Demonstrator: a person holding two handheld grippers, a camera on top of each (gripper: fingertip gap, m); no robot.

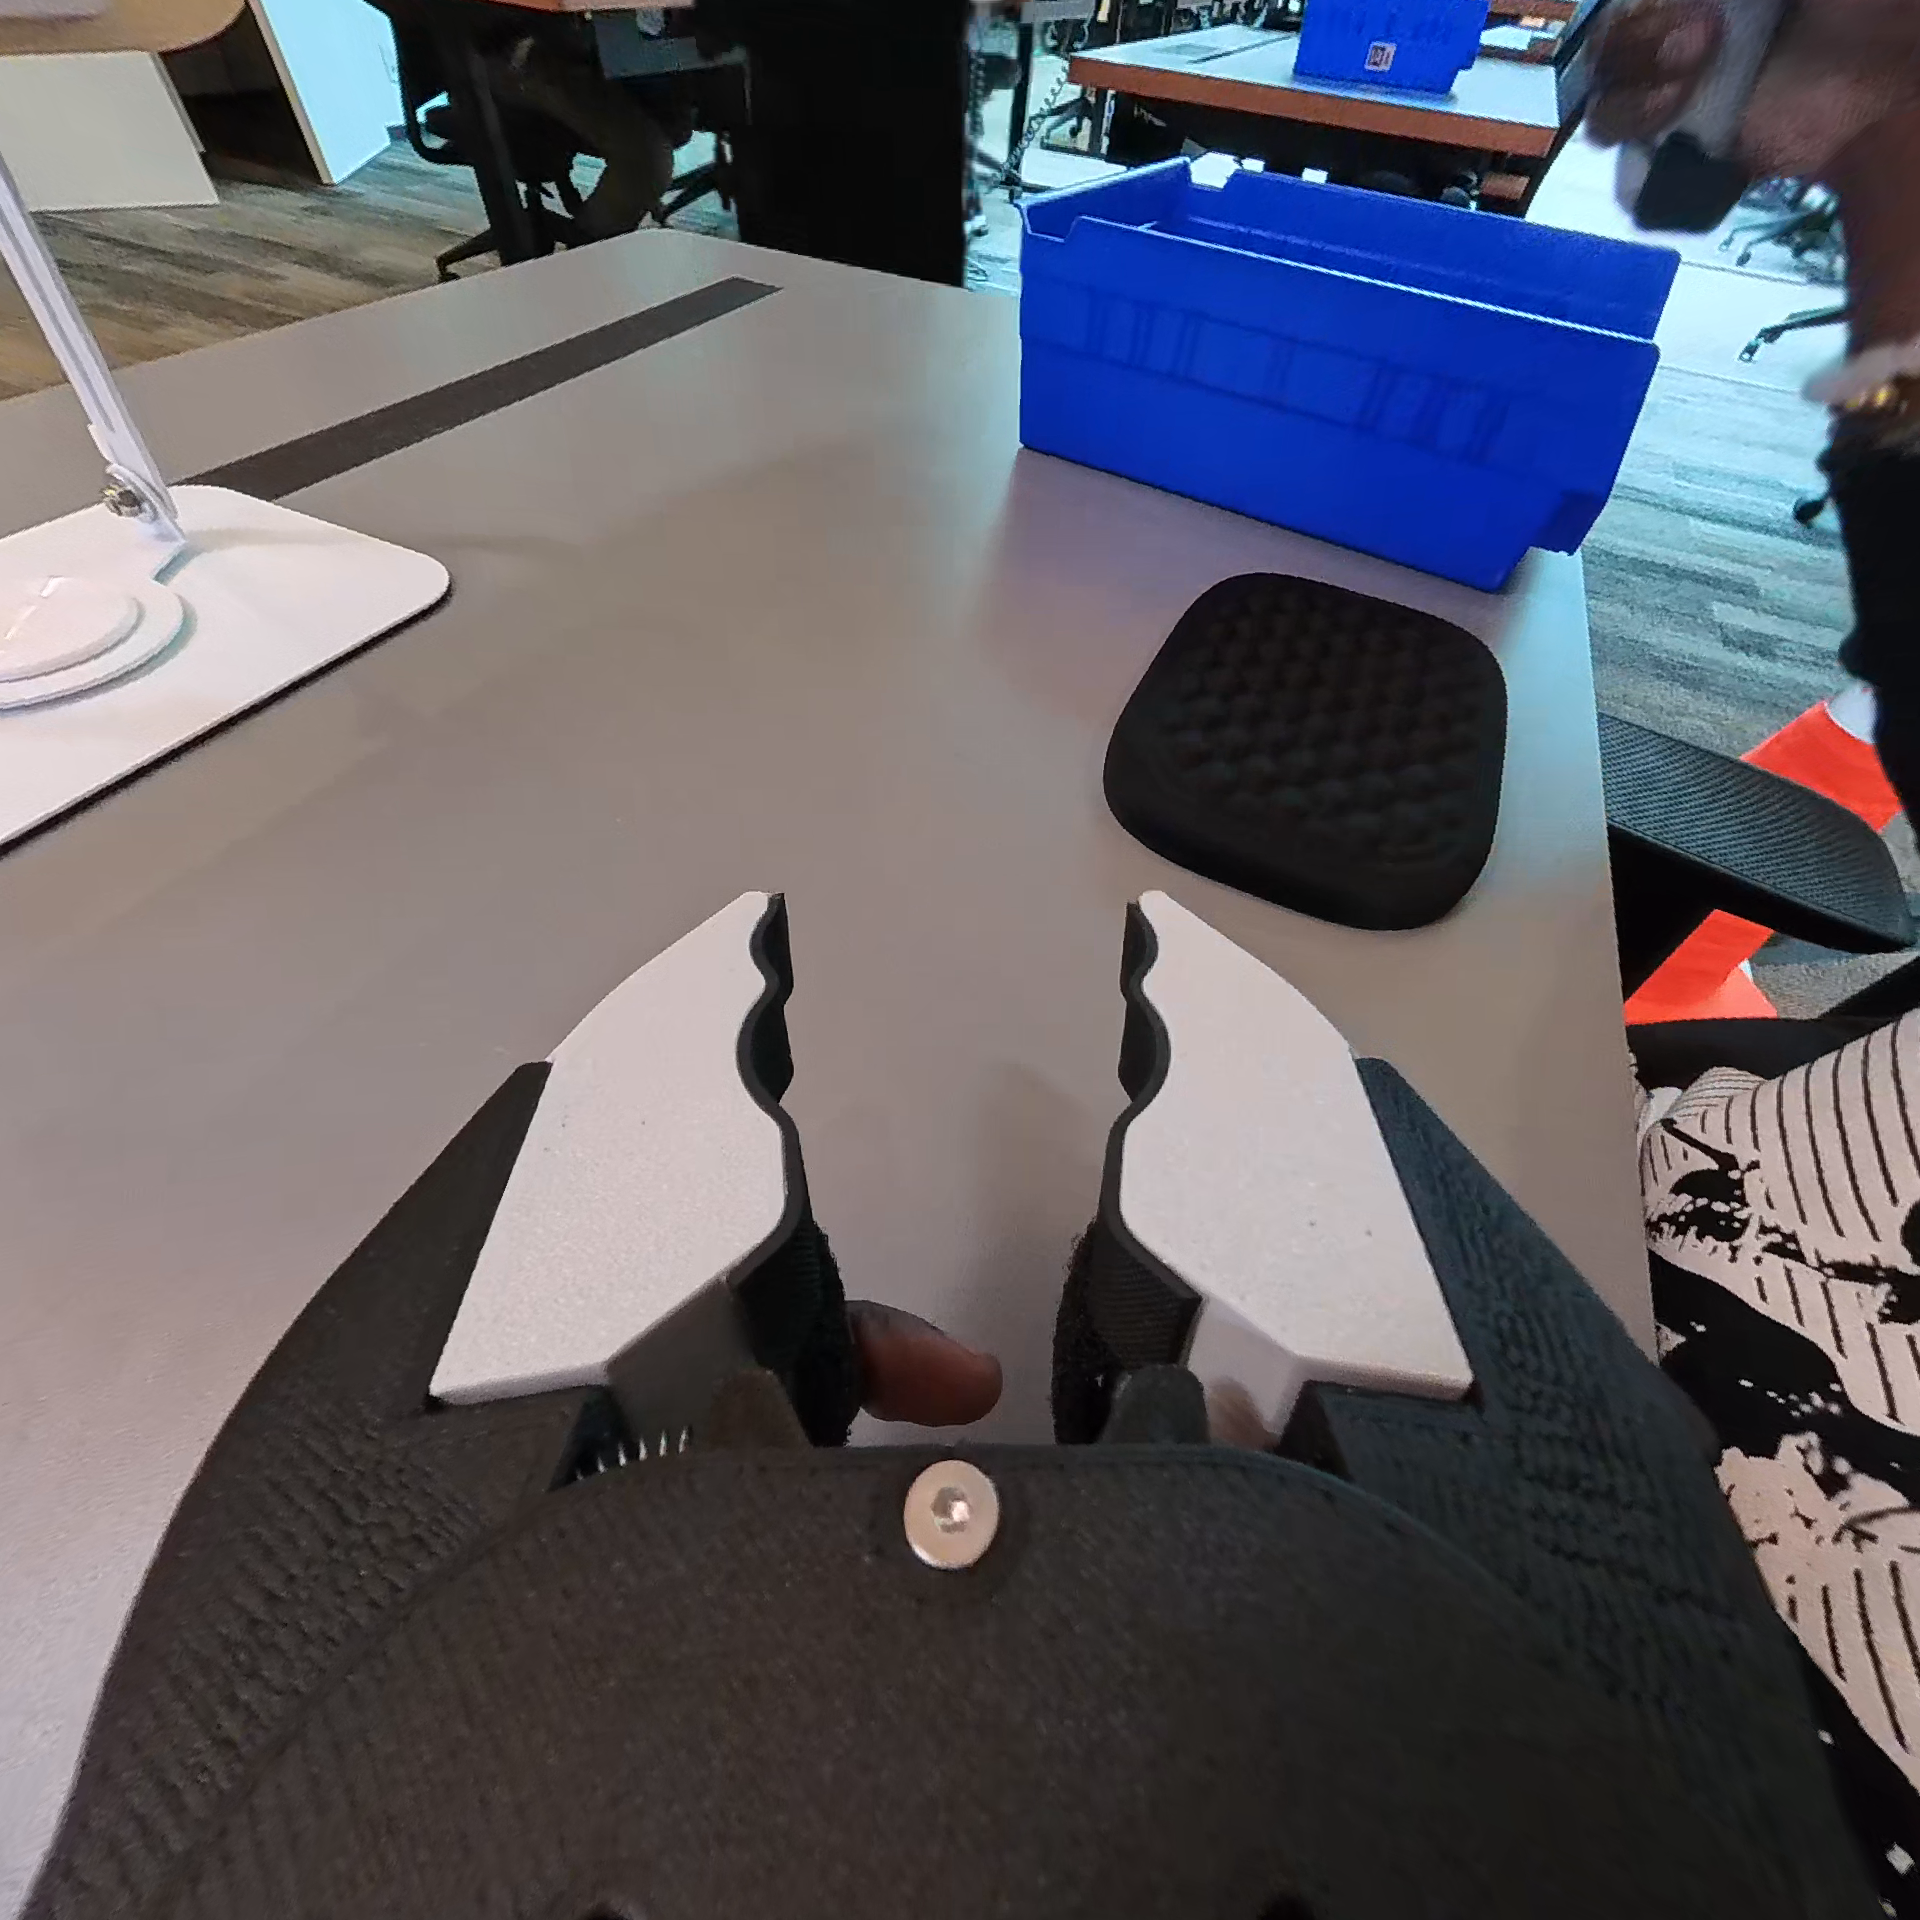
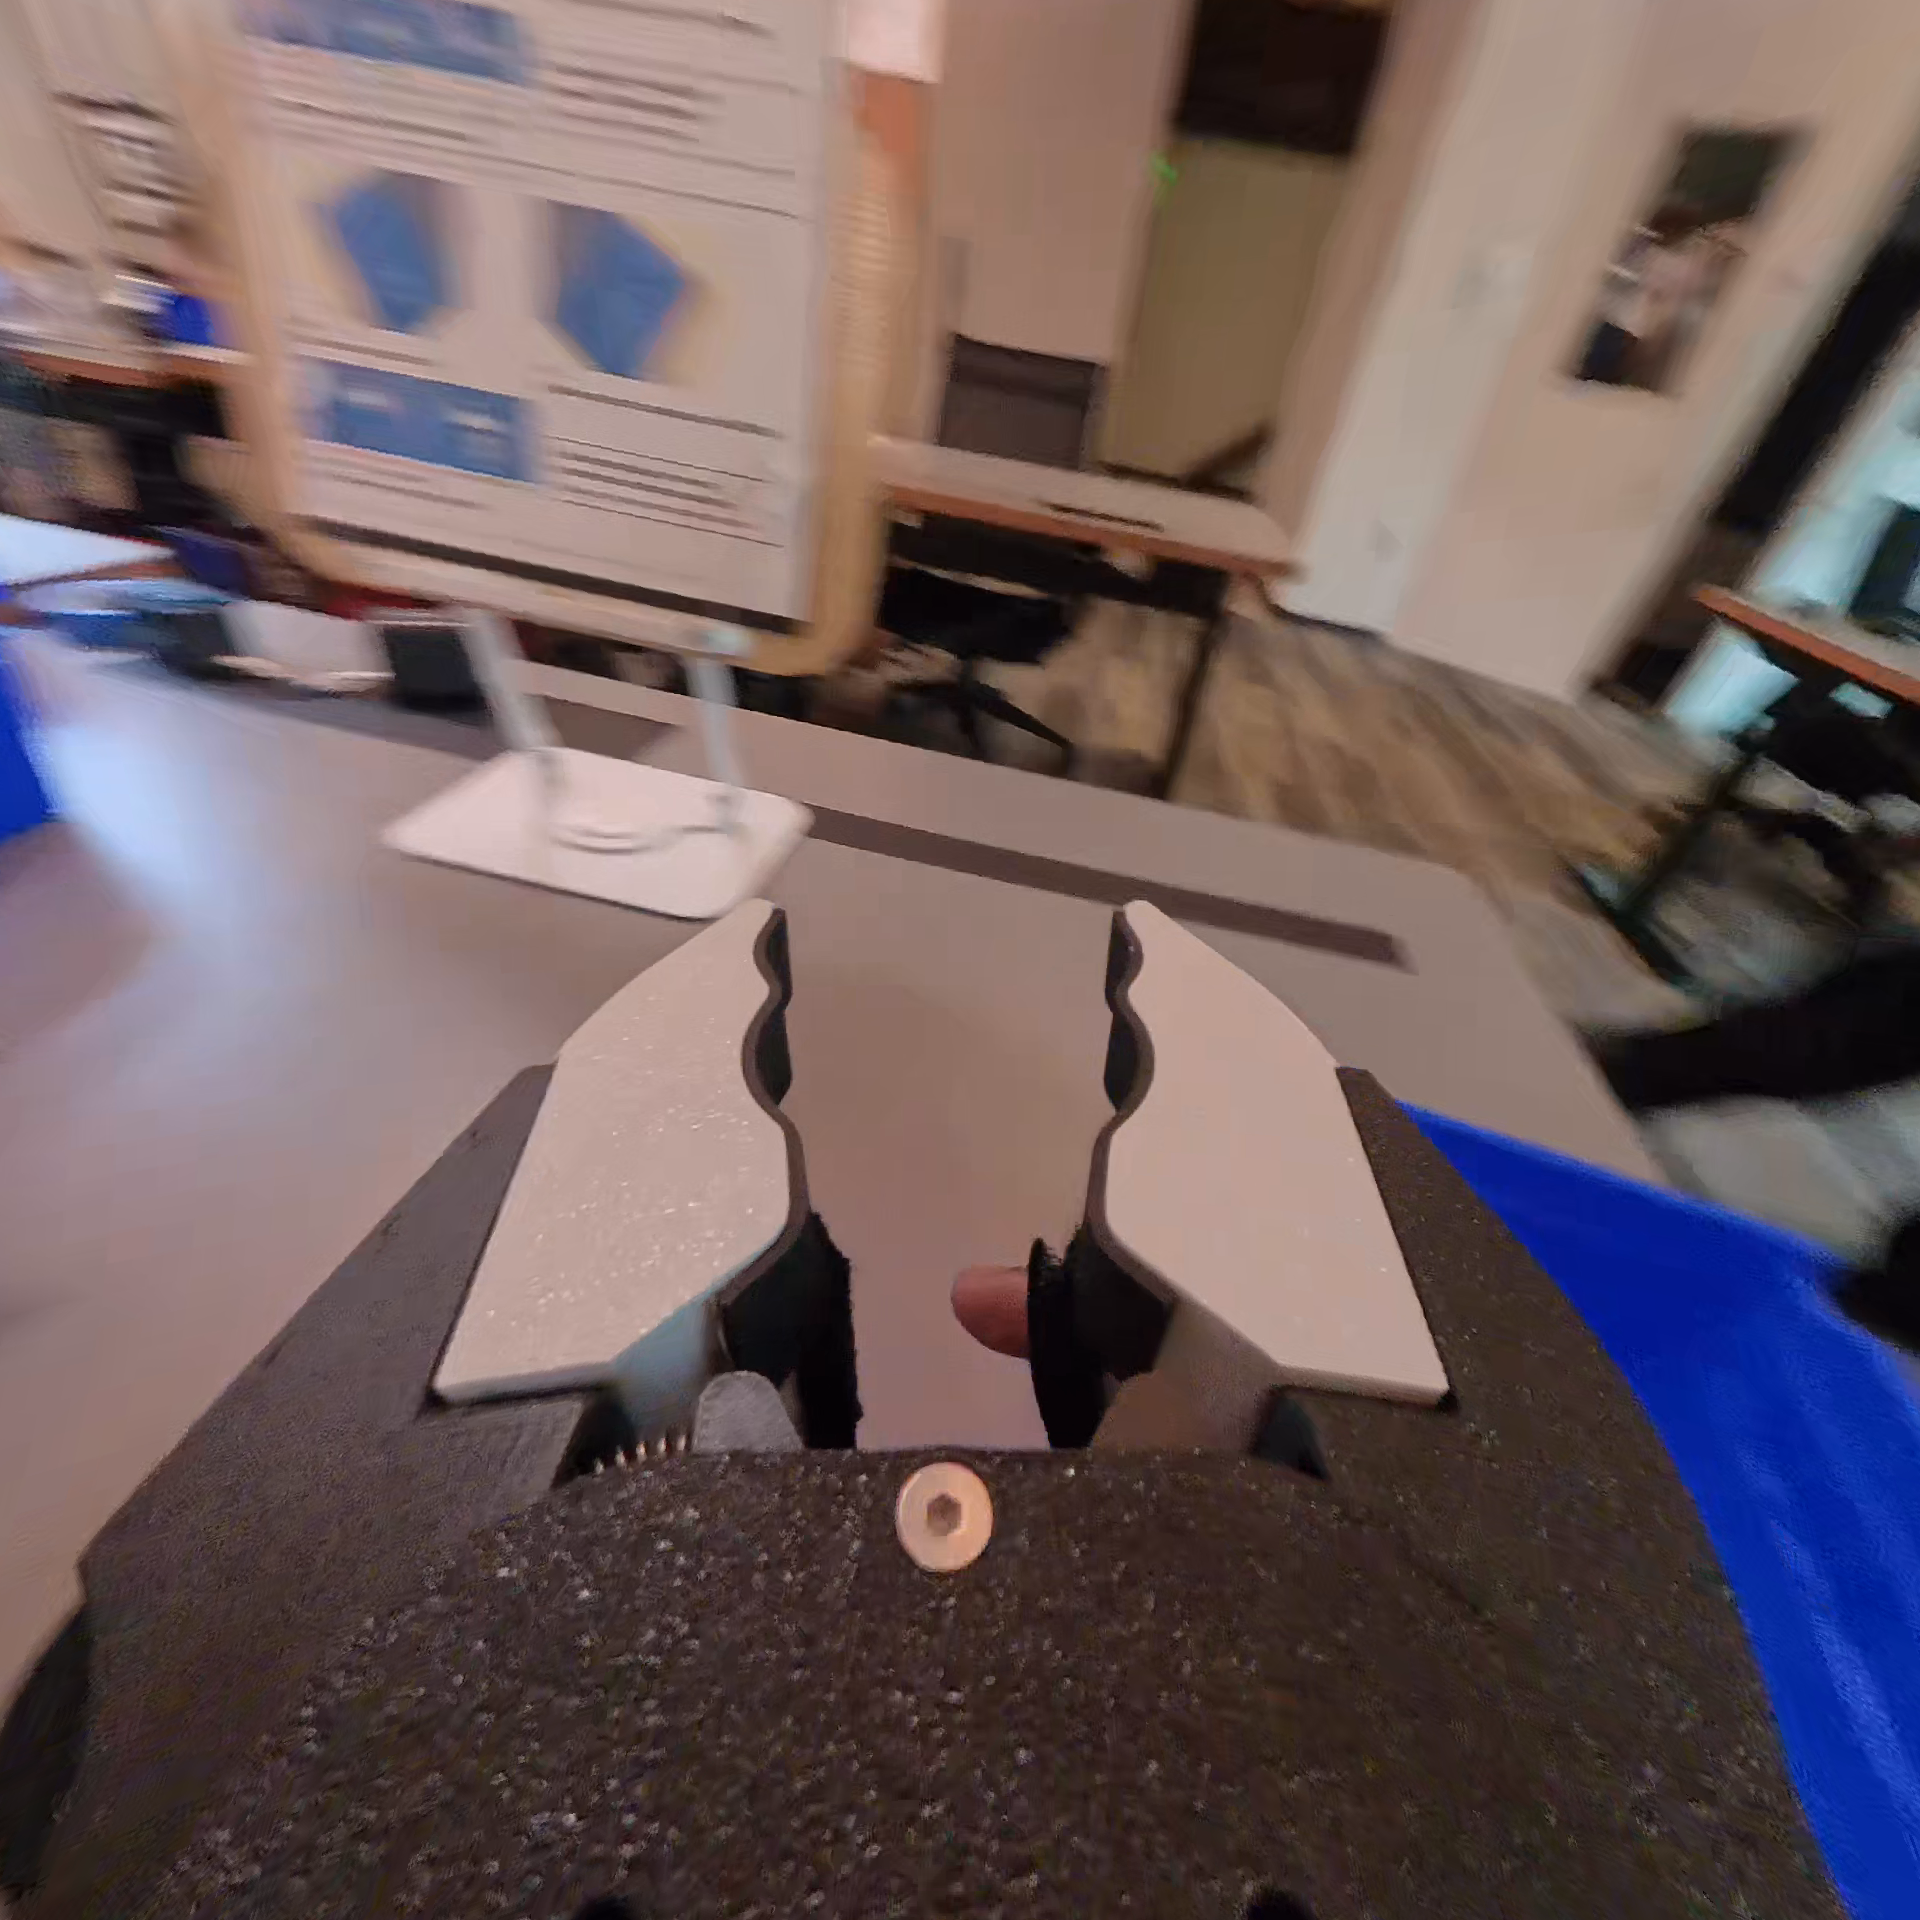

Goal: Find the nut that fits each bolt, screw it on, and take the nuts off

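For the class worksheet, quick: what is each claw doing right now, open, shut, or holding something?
Left claw: open, holding nothing, above the grey table.
Right claw: open, holding nothing.

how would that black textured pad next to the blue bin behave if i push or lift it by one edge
The black pad lies flat and low on the grey table, so tipping or rolling seems unlikely. Its dimpled surface and rounded, soft-looking edges suggest rubber or foam: it would probably grip rather than slide, and likely droop when lifted by one edge.

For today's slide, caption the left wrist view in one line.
Open left gripper over a grey table, facing a black pad and blue bin.
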